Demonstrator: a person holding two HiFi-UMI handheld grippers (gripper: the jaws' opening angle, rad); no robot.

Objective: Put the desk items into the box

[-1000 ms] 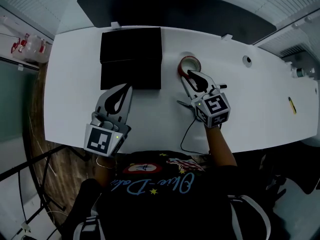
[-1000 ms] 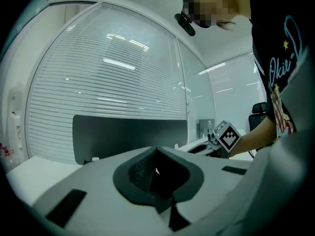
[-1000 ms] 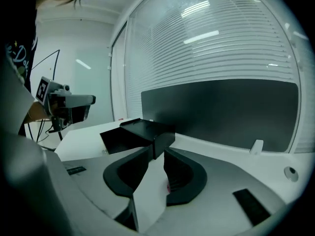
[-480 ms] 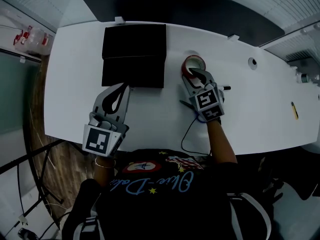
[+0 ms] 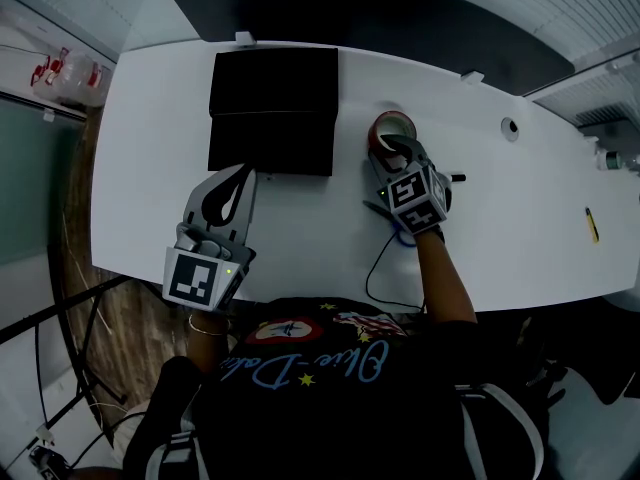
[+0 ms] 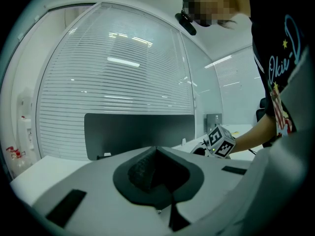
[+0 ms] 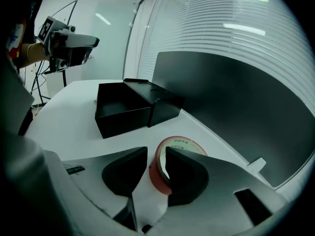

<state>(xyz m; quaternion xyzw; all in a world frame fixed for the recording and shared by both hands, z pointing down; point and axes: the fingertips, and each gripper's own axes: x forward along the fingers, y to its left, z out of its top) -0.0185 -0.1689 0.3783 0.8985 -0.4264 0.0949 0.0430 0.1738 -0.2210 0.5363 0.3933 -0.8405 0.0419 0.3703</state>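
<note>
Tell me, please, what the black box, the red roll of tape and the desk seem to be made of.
Box: probably stiff cardboard, matte black; thin straight walls, sharp edges, no shine.
Roll of tape: red plastic-looking film, slightly glossy, wound around a pale printed core, perhaps cardboard.
Desk: smooth white top, likely laminate; even surface, no grain visible.

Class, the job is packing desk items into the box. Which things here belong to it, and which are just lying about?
Job in hand: red tape roll; open black box; right gripper, jaws just opening, the roll's wall between them.

Lying about: thin cable; dark screen at the back; left gripper, shut and empty.
</note>
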